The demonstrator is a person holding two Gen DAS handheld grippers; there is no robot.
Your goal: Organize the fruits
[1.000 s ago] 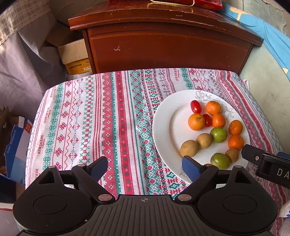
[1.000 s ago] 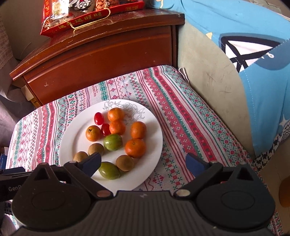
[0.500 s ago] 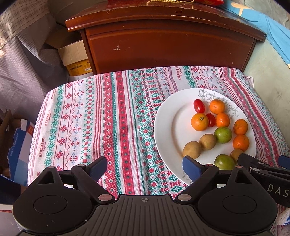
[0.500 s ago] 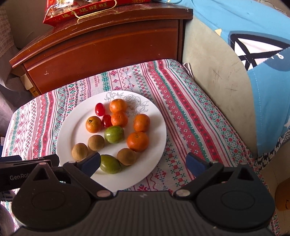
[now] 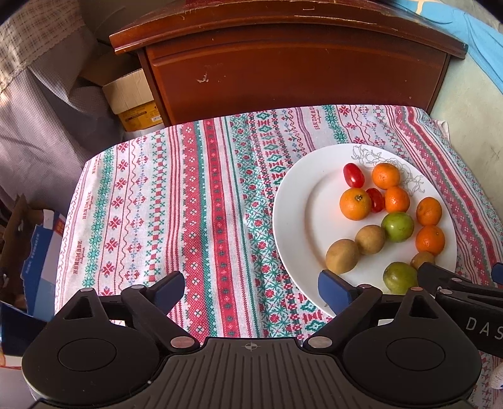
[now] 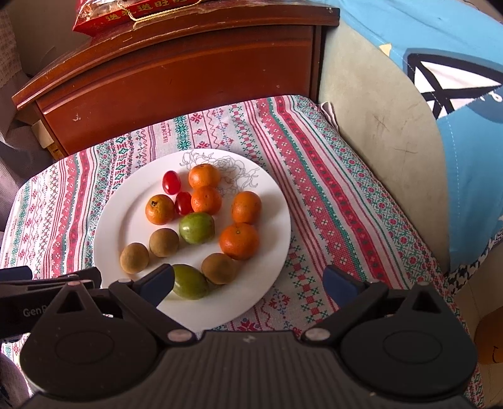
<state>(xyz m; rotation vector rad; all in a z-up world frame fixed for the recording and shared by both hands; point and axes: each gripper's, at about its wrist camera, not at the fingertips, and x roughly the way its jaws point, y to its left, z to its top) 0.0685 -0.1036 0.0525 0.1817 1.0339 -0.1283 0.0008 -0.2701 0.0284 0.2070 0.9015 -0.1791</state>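
A white plate (image 5: pixel 298 220) (image 6: pixel 119 226) sits on the right part of a patterned cloth. It holds several small oranges (image 5: pixel 355 204) (image 6: pixel 239 240), two cherry tomatoes (image 5: pixel 353 175) (image 6: pixel 171 182), two green fruits (image 5: pixel 397 226) (image 6: pixel 196 227) and three brown fruits (image 5: pixel 342 255) (image 6: pixel 134 258). My left gripper (image 5: pixel 251 288) hovers open over the cloth beside the plate's near left rim, with nothing between its fingers. My right gripper (image 6: pixel 248 283) hangs open over the plate's near rim, its left fingertip beside the nearer green fruit (image 6: pixel 188 281). Neither gripper touches any fruit.
The striped cloth (image 5: pixel 188 204) covers a small table. A dark wooden cabinet (image 5: pixel 298 69) stands right behind it, with a red packet (image 6: pixel 132 12) on top. Cardboard boxes (image 5: pixel 132 94) and a blue carton (image 5: pixel 41 251) lie at the left. A blue cover (image 6: pixel 440 94) rises at the right.
Both views have shifted only slightly; in the right wrist view the plate sits a little higher in the picture. The fruits have not moved and both grippers remain open.
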